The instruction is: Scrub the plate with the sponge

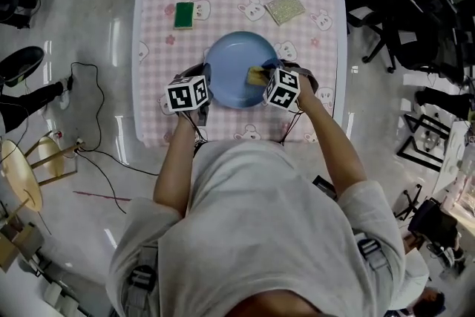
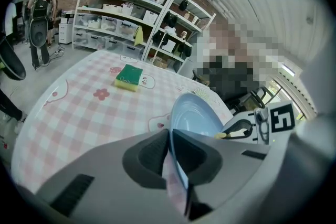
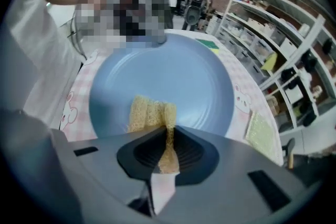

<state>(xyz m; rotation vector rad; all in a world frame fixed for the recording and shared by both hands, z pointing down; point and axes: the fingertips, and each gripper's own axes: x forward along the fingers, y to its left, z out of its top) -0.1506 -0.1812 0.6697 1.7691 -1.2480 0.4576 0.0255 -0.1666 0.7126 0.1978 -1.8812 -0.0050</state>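
Observation:
A light blue plate (image 1: 236, 63) lies at the middle of the pink checked table (image 1: 156, 48). My left gripper (image 1: 203, 87) is shut on the plate's near left rim (image 2: 181, 128), and the rim runs straight between its pads in the left gripper view. My right gripper (image 1: 264, 79) is shut on a yellow mesh sponge (image 3: 151, 113), whose free end rests on the inside of the plate (image 3: 163, 68). The same sponge (image 1: 256, 75) shows as a small yellow patch on the plate's right side in the head view.
A green sponge (image 1: 184, 14) lies at the table's far left, also in the left gripper view (image 2: 129, 76). A second yellow mesh pad (image 1: 285, 7) lies at the far right. Office chairs (image 1: 415, 4) stand to the right, cables (image 1: 96, 115) and a stool (image 1: 22, 174) to the left.

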